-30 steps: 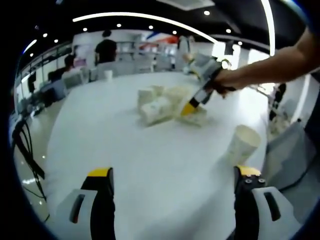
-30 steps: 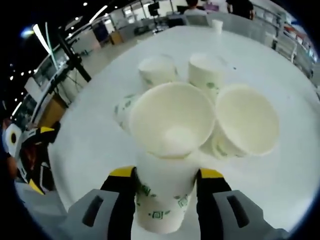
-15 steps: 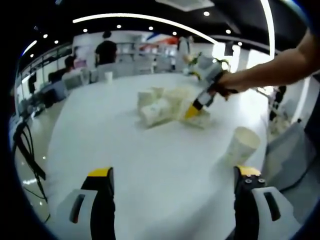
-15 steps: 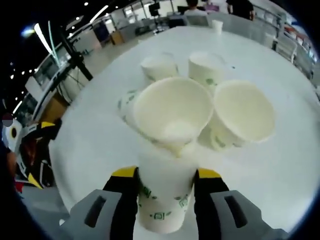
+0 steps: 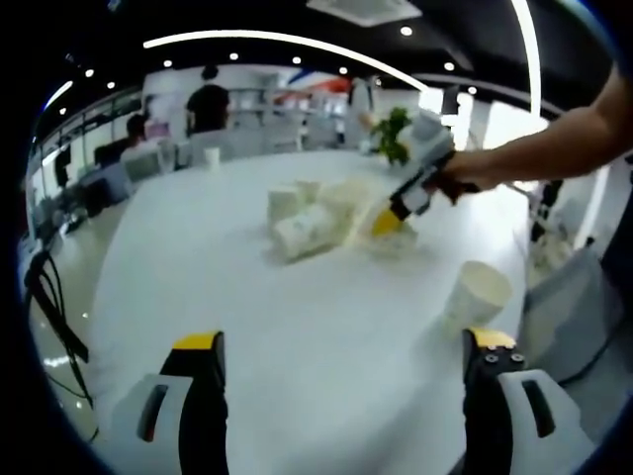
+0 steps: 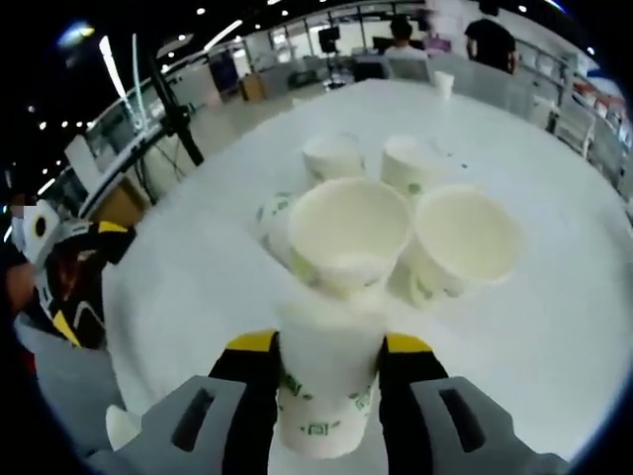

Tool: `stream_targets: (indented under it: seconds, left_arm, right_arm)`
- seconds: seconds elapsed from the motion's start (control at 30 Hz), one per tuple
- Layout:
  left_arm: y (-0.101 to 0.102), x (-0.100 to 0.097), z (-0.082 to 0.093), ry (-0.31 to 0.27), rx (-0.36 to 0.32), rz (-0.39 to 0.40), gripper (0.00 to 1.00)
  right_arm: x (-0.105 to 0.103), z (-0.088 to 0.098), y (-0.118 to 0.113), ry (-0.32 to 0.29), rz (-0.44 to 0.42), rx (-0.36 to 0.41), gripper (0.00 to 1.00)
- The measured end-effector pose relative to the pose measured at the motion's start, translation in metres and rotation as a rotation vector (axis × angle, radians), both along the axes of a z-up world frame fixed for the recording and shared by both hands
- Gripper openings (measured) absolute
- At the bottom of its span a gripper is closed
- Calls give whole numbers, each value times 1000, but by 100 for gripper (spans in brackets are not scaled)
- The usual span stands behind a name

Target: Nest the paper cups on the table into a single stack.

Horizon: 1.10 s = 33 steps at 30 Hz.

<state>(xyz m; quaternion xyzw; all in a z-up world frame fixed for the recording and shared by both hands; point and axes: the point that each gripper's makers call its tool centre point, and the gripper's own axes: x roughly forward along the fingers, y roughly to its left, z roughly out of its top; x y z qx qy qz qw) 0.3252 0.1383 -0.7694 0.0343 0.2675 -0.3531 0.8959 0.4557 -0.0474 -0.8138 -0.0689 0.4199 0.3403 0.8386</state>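
My right gripper (image 6: pixel 328 343) is shut on a white paper cup (image 6: pixel 326 396) with green marks, held above the white table (image 6: pixel 554 327). Just beyond it is a cluster of paper cups: one wide mouth (image 6: pixel 348 233) nearest, another (image 6: pixel 465 237) to its right, two (image 6: pixel 334 156) (image 6: pixel 410 163) behind, and one lying on its side (image 6: pixel 269 223). In the left gripper view, that cluster (image 5: pixel 312 213) sits mid-table with the right gripper (image 5: pixel 388 220) over its right side. A lone cup (image 5: pixel 478 292) stands near my open left gripper (image 5: pixel 344 341).
The left gripper (image 6: pixel 79 287) shows at the left edge of the right gripper view. A small cup (image 6: pixel 442 81) stands at the table's far edge. Desks, stands and people lie beyond the table. A person's arm (image 5: pixel 554 139) reaches in from the right.
My right gripper has risen and drawn back a little with its cup, so the cluster looks smaller and farther. The left gripper has stayed open and nearly still.
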Motion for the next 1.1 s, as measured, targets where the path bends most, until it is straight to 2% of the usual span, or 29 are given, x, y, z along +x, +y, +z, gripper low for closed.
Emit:
stream_targets:
  seconds: [0.07,0.3,0.47,0.8,1.07,1.1]
  left_arm:
    - [0,1,2,-2,0,0,98]
    - [2,4,5,-10,-4,6,98]
    - [-1,5,11,-17,-5,4,98]
    - [1,5,14,-24,-6,3,98]
    - [-2,6,19,-33,-7,-3,98]
    - [-2,6,20,-35,-7,-4,98]
  right_arm:
    - [-4,3,-2,1,-7,14,36]
    - [-9,19,-4,-57,-7,82,35]
    - [-8,40,-1,-145,4,129,35]
    - [-7,72,-2,-248,2,179,35]
    - [11,117,3,-416,-13,260,34]
    - [15,122,4,-455,-11,260,34]
